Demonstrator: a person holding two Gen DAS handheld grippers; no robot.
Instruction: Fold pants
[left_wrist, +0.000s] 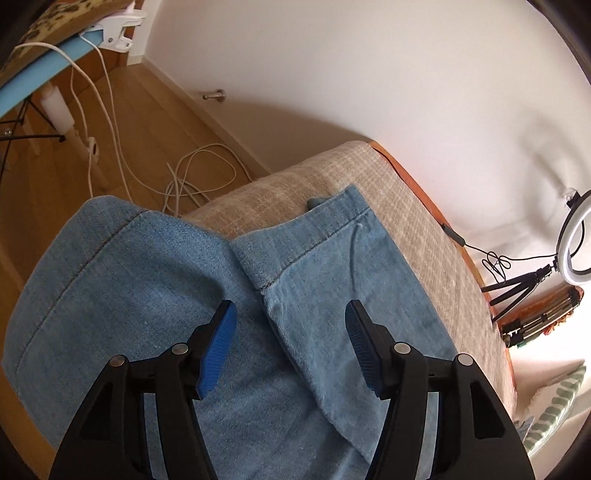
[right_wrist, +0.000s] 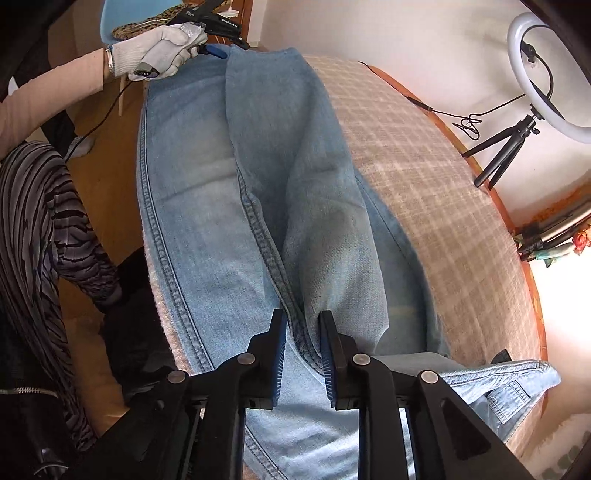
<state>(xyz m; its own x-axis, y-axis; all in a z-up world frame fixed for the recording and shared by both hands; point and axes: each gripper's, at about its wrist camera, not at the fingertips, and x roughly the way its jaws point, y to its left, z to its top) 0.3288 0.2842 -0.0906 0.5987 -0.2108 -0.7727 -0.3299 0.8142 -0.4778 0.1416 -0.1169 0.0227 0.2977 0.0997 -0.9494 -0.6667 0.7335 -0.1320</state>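
Note:
Light blue jeans (right_wrist: 221, 206) lie lengthwise on a table under a beige checked cloth (right_wrist: 424, 177), the two legs side by side. Their waistband (right_wrist: 509, 384) hangs near the table's edge at lower right. In the left wrist view the leg hems (left_wrist: 314, 236) lie at the table's far end, the left leg (left_wrist: 110, 266) draping over the edge. My left gripper (left_wrist: 290, 314) hovers open just above the hems with nothing between its pads. My right gripper (right_wrist: 303, 325) points down at the crotch end, jaws slightly apart, the inseam ridge (right_wrist: 258, 229) running between its pads.
A gloved hand (right_wrist: 159, 48) holds the left gripper at the far end. A ring light on a tripod (right_wrist: 535, 74) stands beyond the table's orange rim (left_wrist: 417, 184). White cables (left_wrist: 192, 173) lie on the wooden floor beside a blue chair (left_wrist: 33, 77). A person's striped clothing (right_wrist: 33, 229) is at left.

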